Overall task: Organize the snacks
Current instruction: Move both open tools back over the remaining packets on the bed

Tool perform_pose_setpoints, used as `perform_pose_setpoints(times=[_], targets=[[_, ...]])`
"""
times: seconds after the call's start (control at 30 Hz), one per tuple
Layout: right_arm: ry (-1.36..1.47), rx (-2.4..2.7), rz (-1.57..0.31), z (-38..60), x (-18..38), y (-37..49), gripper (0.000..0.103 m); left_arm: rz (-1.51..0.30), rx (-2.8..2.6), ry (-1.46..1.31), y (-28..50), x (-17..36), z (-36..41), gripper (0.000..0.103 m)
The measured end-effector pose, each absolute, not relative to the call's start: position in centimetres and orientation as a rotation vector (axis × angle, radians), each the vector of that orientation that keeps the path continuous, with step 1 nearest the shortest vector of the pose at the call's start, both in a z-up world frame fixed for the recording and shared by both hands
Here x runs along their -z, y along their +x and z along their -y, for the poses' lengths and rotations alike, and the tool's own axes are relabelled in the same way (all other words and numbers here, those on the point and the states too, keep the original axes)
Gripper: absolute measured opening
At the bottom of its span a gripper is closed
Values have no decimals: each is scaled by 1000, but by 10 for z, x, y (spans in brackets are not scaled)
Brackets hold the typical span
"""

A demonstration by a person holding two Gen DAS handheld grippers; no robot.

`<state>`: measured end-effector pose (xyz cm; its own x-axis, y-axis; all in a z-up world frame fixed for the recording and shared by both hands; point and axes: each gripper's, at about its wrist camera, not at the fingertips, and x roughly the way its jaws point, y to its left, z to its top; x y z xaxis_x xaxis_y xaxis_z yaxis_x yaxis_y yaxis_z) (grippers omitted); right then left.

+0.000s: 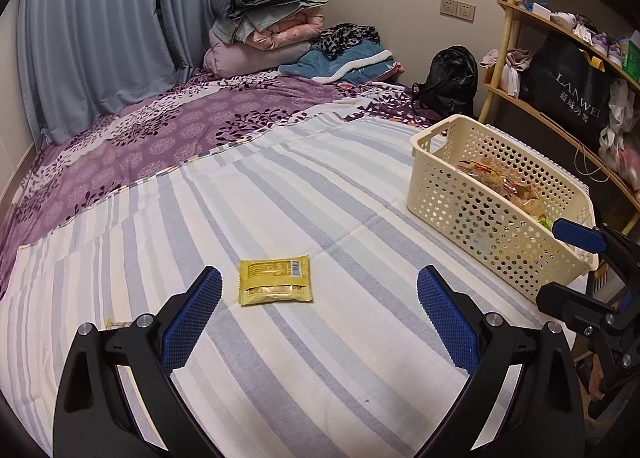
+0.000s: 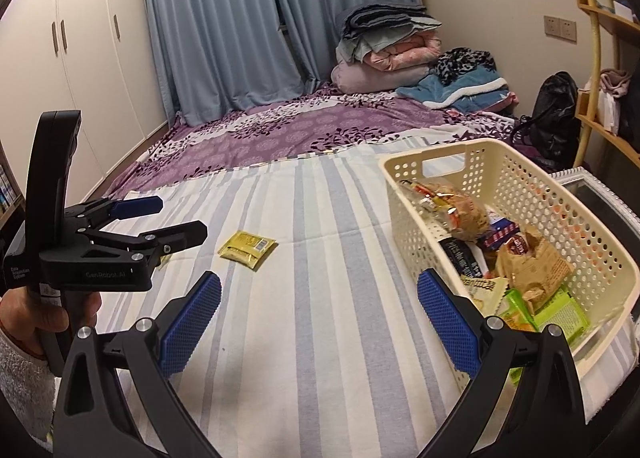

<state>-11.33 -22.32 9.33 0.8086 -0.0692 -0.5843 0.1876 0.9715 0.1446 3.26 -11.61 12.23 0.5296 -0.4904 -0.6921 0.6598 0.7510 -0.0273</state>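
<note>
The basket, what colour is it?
Cream basket, perforated with round holes; the right wrist view shows it best.

Open striped bed sheet [image 1: 320, 358] all around flat yellow foil snack packet [image 1: 275, 281], approachable from every side. Tall perforated cream plastic basket [image 1: 460, 194] walling off the right; entry from above only, onto piled wrappers.

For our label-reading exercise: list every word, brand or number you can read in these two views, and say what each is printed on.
"LANWEI": black bag on the shelf; the characters beneath are too blurred to read.
"GenRobot.AI": body of the left hand-held gripper.
"Data Acquisition System": same gripper's side, small and only just readable.
Yellow packet: barcode and print, too small to read.
Snack wrappers in the basket: print too blurred to read.
</note>
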Motion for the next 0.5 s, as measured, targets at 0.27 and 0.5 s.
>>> perform_pose_setpoints(times=[0.27, 0.5], targets=[[192, 74, -677, 206, -74, -92, 98, -771, 646, 235, 43, -112, 96, 99], [183, 18, -720, 192, -57, -73, 98, -798, 579, 230, 54, -102, 75, 99]])
